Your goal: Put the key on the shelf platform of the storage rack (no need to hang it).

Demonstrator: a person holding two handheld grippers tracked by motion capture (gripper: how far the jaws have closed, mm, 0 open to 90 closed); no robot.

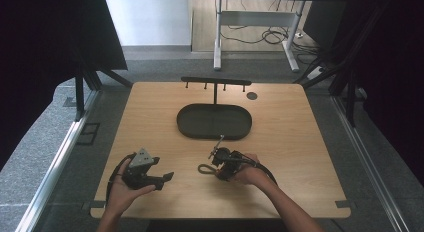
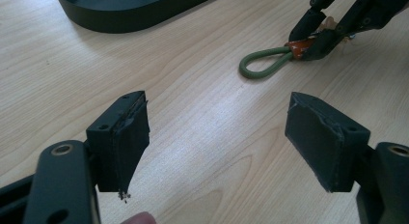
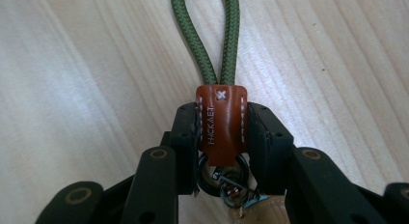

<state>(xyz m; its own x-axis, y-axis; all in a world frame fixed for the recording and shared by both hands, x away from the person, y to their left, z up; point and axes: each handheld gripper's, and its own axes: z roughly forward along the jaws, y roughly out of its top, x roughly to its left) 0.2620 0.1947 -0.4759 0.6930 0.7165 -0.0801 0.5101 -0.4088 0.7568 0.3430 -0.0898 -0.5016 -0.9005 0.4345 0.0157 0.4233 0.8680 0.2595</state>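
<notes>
A keychain lies on the wooden table (image 1: pixel 280 137): a green cord loop (image 3: pixel 206 35) joined by a brown leather tab (image 3: pixel 221 122) to a metal ring (image 3: pixel 223 178). My right gripper (image 3: pixel 222 130) is shut on the leather tab, its pads pressing both sides. In the high view the right gripper (image 1: pixel 220 161) sits near the table's middle front, with the cord loop (image 1: pixel 205 168) sticking out to its left. In the left gripper view the cord loop (image 2: pixel 263 63) lies ahead at upper right. My left gripper (image 2: pixel 217 137) stands open with nothing between its jaws, at the front left (image 1: pixel 162 178).
A dark oval tray (image 1: pixel 186 123) lies at the table's centre back, with a black hook rack (image 1: pixel 216 82) standing behind it. A small round hole (image 1: pixel 252 96) marks the tabletop at the back right. Bare wood lies between the two grippers.
</notes>
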